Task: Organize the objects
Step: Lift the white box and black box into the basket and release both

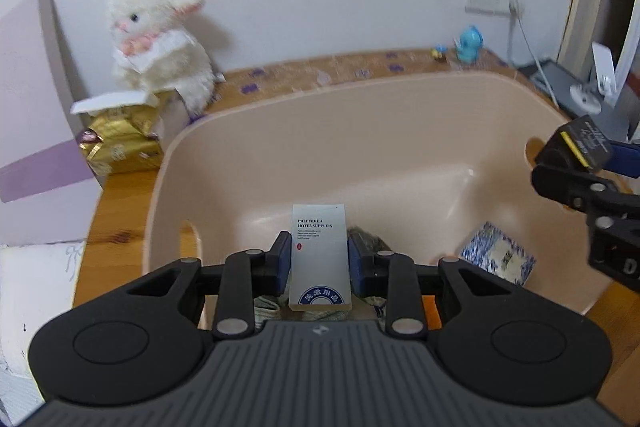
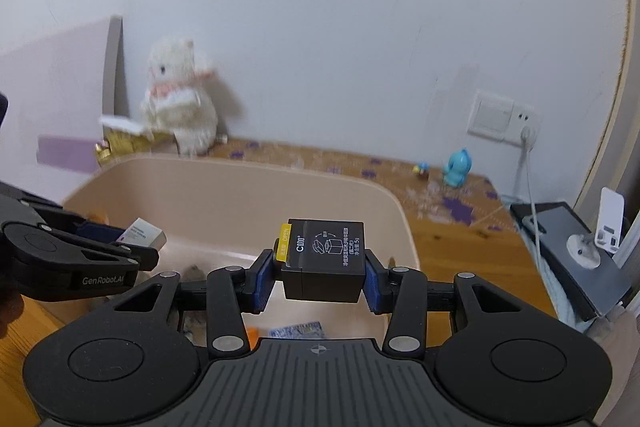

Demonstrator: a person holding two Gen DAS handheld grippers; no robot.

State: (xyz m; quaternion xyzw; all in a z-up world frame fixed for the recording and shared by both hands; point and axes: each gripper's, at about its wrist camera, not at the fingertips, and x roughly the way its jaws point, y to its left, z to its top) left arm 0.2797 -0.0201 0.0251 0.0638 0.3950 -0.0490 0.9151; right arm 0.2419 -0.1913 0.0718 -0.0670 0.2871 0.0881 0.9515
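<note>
A beige plastic basket stands on the wooden table. My left gripper is shut on a slim white box printed "hotel supplies", held over the basket's near side; the same box shows at the left of the right wrist view. My right gripper is shut on a black box with a yellow tab, above the basket's right rim; this black box appears at the right edge of the left wrist view. A blue-and-white patterned packet lies in the basket.
A white plush rabbit sits on a gold-wrapped pack at the back left. A blue toy figure and a tiny figurine stand by the wall. A cable, a wall socket and a dark device occupy the right.
</note>
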